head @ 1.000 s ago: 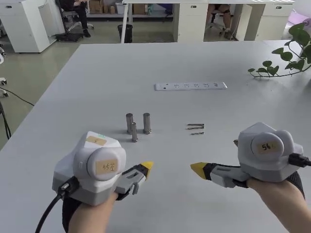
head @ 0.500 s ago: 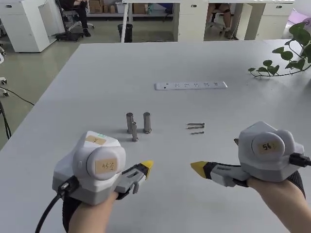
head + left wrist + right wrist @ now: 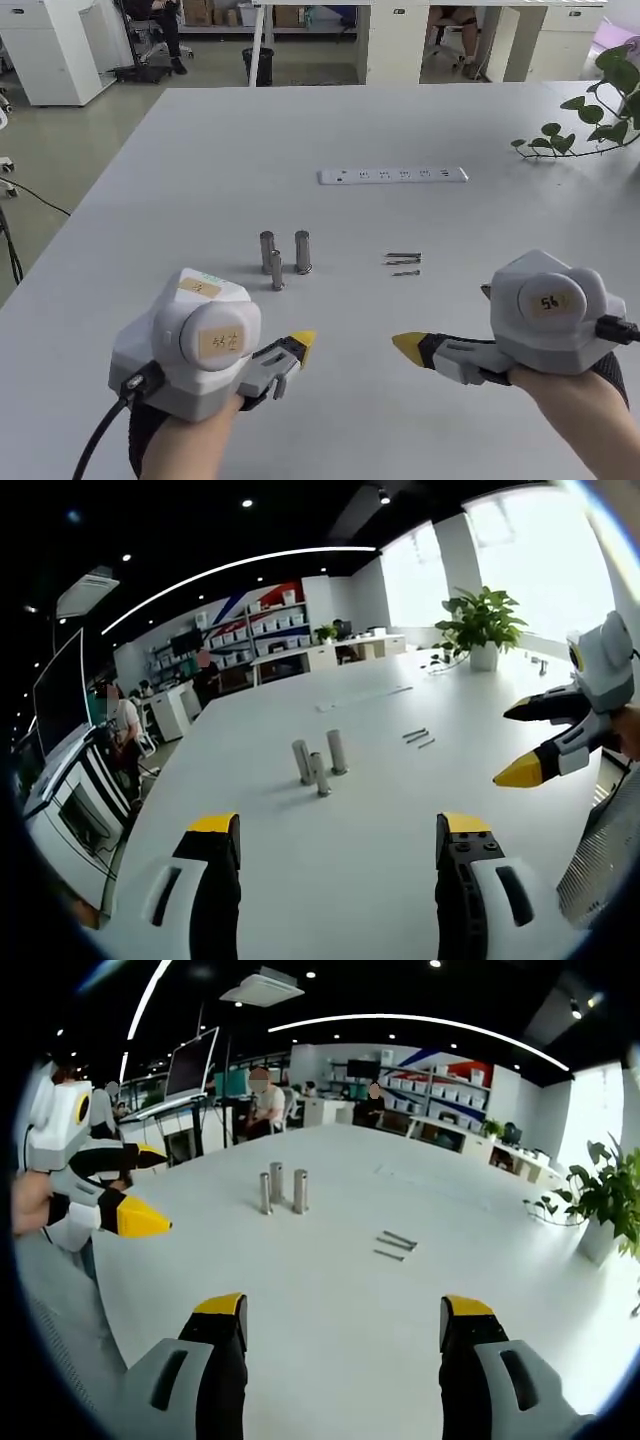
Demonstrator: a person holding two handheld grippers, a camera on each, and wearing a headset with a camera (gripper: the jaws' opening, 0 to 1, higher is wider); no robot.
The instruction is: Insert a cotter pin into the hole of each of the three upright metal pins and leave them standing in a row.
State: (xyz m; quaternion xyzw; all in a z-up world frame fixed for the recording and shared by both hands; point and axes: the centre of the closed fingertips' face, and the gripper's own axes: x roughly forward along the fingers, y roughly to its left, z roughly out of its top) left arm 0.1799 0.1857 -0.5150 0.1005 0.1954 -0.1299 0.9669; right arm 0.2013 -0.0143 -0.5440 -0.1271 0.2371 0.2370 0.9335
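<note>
A white power strip lies across the middle of the pale counter, and everything else sits on the person's side of it. The 3 metal pins stand upright in a tight cluster nearer than the strip's left end: 2 side by side and 1 shorter-looking one just in front, between them, so they form a triangle and not a row. The 3 cotter pins lie flat on the counter nearer than the strip's middle, roughly parallel to it, close together, apart from the metal pins and in none of their holes.

Well nearer than the strip, past both groups of pins, the left claw hovers over bare counter with its yellow-tipped jaws wide apart and nothing between them. The right claw is level with it, also spread wide and empty. The 2 claws' tips point inward toward each other.
</note>
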